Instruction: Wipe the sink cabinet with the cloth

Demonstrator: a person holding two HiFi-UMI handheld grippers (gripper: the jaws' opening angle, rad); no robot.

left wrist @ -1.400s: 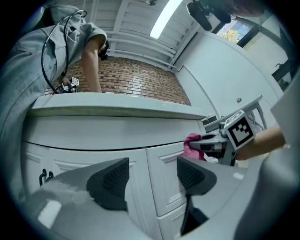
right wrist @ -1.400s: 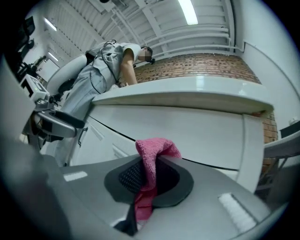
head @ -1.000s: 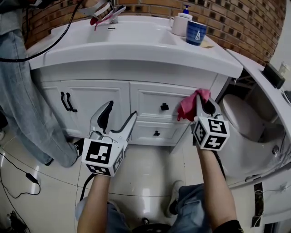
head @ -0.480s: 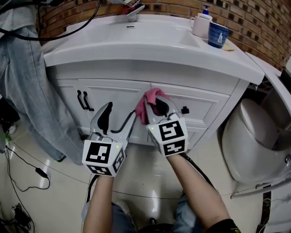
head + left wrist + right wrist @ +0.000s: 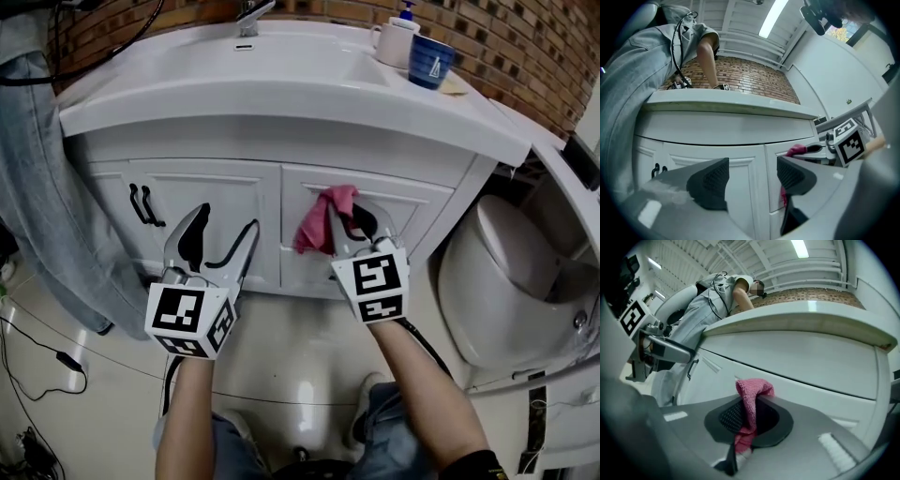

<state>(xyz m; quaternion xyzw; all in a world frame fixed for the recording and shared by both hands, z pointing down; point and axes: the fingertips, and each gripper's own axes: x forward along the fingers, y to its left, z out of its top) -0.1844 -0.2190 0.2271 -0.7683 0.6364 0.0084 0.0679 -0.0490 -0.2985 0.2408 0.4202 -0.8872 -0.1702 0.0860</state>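
We have the right gripper (image 5: 351, 223) clenched on the pink cloth (image 5: 319, 217). In the right gripper view the cloth (image 5: 751, 401) is pinched between the two dark pads, with a fold bunched above them and a tail hanging below. The cloth sits at the white cabinet (image 5: 216, 187), up by the top edge of the right-hand panel. We cannot tell whether it presses on the panel or is only very close to it.

Our left gripper (image 5: 225, 225) is released, its jaws standing well apart. Only the door front shows between them, near the paired black handles (image 5: 142, 206).

On the sink top (image 5: 234, 84) stand a blue cup (image 5: 430, 66) and a white pump bottle (image 5: 396, 42), just beside each other. The cup carries a white triangular mark, too small for us to read. The cubes on both grippers show black-and-white square markers, not letters.

A person in jeans (image 5: 47, 187) stands at the cabinet's left end, and a toilet (image 5: 506, 272) sits at its right.
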